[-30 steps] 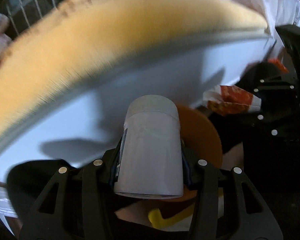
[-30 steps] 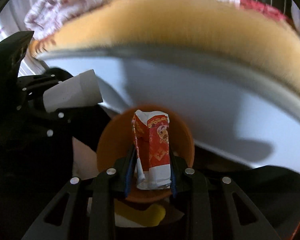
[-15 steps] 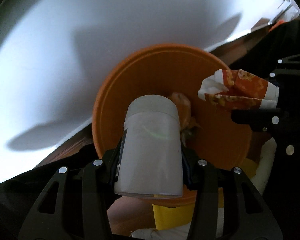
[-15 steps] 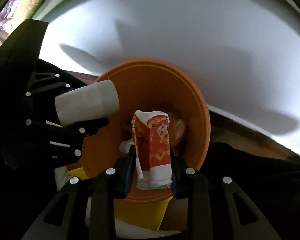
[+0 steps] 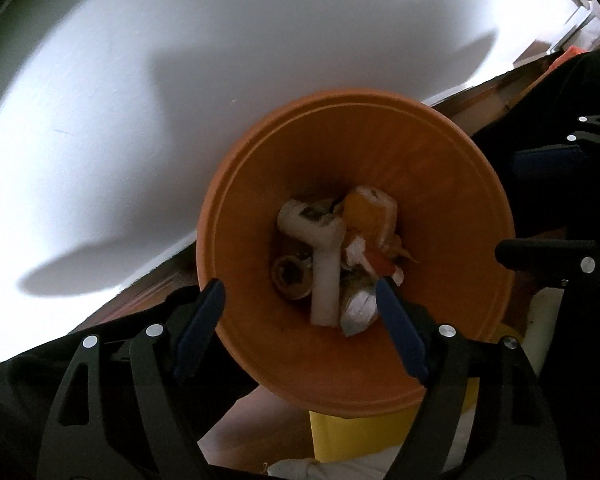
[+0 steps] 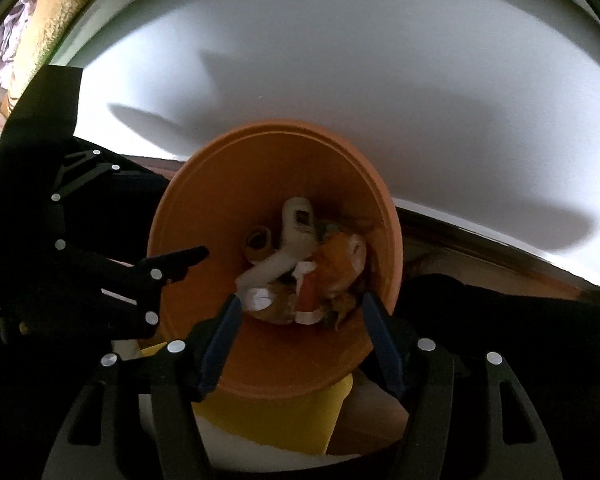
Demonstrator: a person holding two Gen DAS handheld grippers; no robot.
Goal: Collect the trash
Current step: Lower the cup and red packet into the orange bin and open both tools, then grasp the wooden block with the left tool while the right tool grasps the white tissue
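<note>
Jaws on both the left gripper and right gripper stand spread wide and hold nothing, poised over the orange bin. Trash lies heaped at the bin's bottom: a white cup, a red-and-white wrapper and orange peel. A white bench runs just behind the bin.
</note>
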